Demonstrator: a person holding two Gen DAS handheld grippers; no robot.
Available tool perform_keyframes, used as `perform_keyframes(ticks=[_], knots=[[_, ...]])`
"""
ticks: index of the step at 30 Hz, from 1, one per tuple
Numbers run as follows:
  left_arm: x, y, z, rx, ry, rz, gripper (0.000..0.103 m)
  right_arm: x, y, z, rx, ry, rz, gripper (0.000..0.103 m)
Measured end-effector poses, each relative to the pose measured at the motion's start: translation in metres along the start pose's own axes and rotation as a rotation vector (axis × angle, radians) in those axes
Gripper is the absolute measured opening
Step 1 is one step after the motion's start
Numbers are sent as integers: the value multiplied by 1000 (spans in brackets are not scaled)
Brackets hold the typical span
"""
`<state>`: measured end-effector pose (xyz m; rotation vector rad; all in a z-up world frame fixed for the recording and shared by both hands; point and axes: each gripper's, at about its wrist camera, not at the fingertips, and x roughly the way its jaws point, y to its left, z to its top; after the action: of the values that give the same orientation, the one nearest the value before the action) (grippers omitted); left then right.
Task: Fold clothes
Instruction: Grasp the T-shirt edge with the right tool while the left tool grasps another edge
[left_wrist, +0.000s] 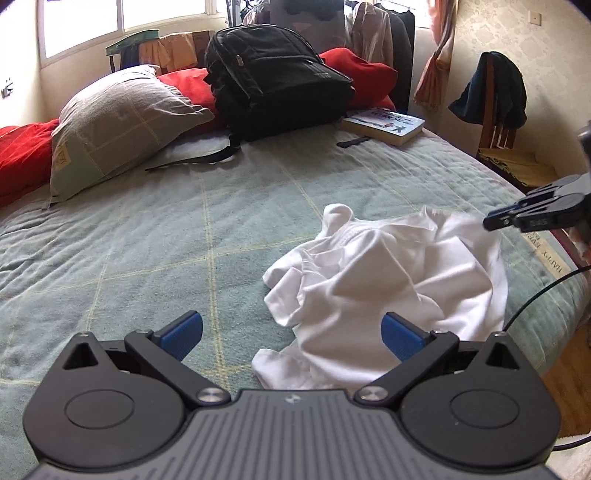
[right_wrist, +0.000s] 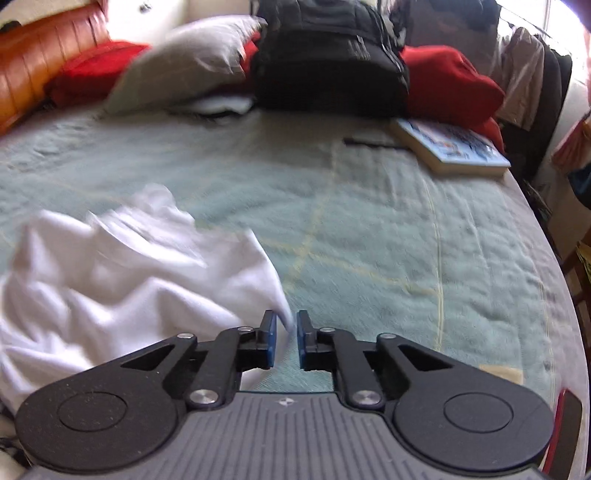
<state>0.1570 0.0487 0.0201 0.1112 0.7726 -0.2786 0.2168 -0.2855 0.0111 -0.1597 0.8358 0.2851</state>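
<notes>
White cloth: one crumpled garment (left_wrist: 384, 273) on the bedspread (left_wrist: 184, 236), its corner between the right gripper (right_wrist: 287, 332) fingers' narrow gap; left gripper (left_wrist: 291, 332) fingers spread.

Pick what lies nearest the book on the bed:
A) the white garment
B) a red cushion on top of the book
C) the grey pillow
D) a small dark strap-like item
D: a small dark strap-like item lies on the green bedspread just beside the book, while the white garment and grey pillow lie well away.
</notes>
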Motion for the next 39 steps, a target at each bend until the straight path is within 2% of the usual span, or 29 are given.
perform_keyframes(ticks=[4, 7, 13, 16, 18, 24, 27, 30, 33, 35, 37, 39], knots=[[2, 4, -4, 2, 7, 15, 102, -18, 15, 18, -25, -71, 51, 26], [3, 8, -10, 0, 17, 33, 102, -17, 43, 34, -89, -99, 149, 28], [-2, 23, -25, -18, 19, 83, 102, 8, 129, 60, -278, -93, 329, 28], [-5, 27, -28, 1, 5, 104, 102, 18, 161, 66, -362, -81, 375, 28], [-6, 28, -28, 8, -1, 115, 102, 27, 170, 64, -385, -42, 390, 28], [5, 29, -18, 36, -35, 90, 102, 44, 145, 34, -343, 98, 358, 29], [16, 23, -7, 80, -59, 64, 100, 42, 131, 17, -303, 113, 364, 29], [24, 10, 4, 174, -106, 49, 98, 33, 122, 12, -273, 93, 375, 29], [27, -5, 11, 278, -118, -15, 84, 18, 115, 12, -264, 62, 378, 30], [29, -15, 13, 340, -109, -66, 79, 4, 103, 13, -255, 35, 366, 33], [33, -20, 14, 372, -72, -105, 70, -9, 89, 13, -239, 1, 325, 37], [38, -24, 14, 381, -35, -140, 56, -20, 75, 13, -220, -31, 286, 39]])
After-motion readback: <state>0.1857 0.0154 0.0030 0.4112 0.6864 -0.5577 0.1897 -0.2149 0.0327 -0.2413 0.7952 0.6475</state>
